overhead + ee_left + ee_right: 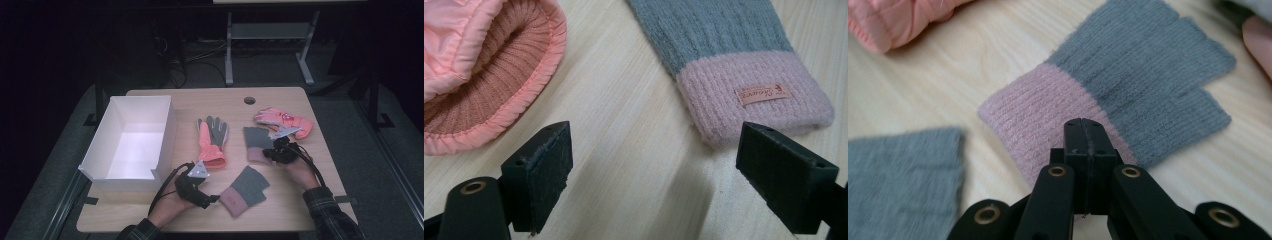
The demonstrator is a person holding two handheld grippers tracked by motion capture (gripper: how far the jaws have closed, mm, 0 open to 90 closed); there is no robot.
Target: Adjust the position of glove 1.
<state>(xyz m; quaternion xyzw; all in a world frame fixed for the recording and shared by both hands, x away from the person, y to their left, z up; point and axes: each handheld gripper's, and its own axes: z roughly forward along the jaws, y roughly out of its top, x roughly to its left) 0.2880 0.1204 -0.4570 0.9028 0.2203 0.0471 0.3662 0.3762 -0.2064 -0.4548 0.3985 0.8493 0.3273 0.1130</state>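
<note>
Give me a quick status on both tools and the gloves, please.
Left tool open, short of near knit glove. Right tool shut over far knit glove's pink cuff; grip unconfirmed. White box empty. Path clear.

Lab or test room: dark carpeted floor, bare wooden table (150, 210), cables (175, 70), metal bench frame (265, 45) behind

Left claw (654, 170) agape, right claw (1087, 145) pinched.

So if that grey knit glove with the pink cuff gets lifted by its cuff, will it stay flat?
Probably not. The knit glove lies limp and flat, so it would likely droop. It looks light, and its fuzzy ribbed cuff should resist slipping.
</note>
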